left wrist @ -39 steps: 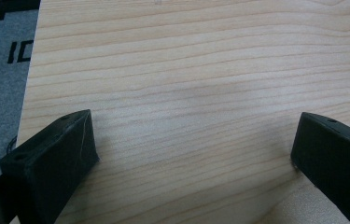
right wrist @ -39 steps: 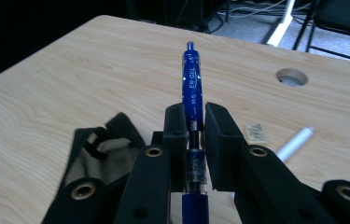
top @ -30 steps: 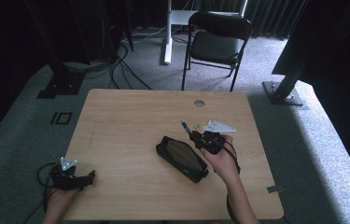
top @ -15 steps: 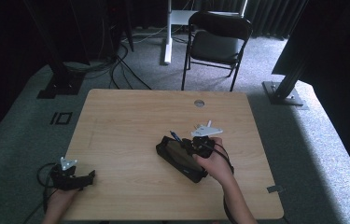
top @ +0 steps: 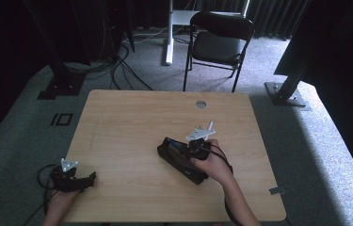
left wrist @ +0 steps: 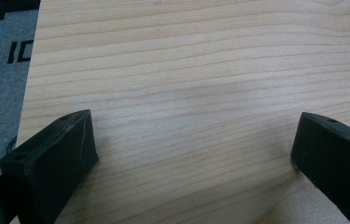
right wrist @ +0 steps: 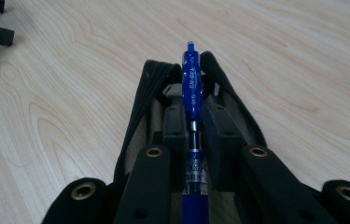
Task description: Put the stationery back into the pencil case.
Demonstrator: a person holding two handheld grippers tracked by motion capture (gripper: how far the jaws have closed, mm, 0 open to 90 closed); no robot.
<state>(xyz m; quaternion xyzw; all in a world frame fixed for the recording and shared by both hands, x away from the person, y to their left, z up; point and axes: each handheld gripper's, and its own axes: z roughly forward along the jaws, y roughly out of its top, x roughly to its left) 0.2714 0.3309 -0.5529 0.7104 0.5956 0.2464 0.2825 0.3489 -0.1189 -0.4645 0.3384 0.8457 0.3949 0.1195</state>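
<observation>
Right gripper view: right claw (right wrist: 195, 140) is clenched on a blue pen (right wrist: 192, 93), pads pinching it approx. mid-barrel, pen's long axis running straight out along the jaws. Directly under and beyond the tip lies an open black pencil case (right wrist: 137, 109), its mouth gaping. The case's long axis lines up w/ the pen, so pen and slot are already parallel; judging by that, the next move needs only a descent and let-go, no twist.

High view: the case (top: 176, 157) lies diagonally on the bench (top: 132, 122), right of centre, w/ the right claw (top: 197, 149) over its upper end. Right hand is the near one by far. Left claw (top: 87, 179) rests at the bench's near-left corner, well apart from the case.

Left gripper view: left claw (left wrist: 191, 154) is released, jaws spread wide, nothing but bare wood btwn them.

Risk, imo: the pen tip pokes past the case's far rim, so it could catch on the edge.
</observation>
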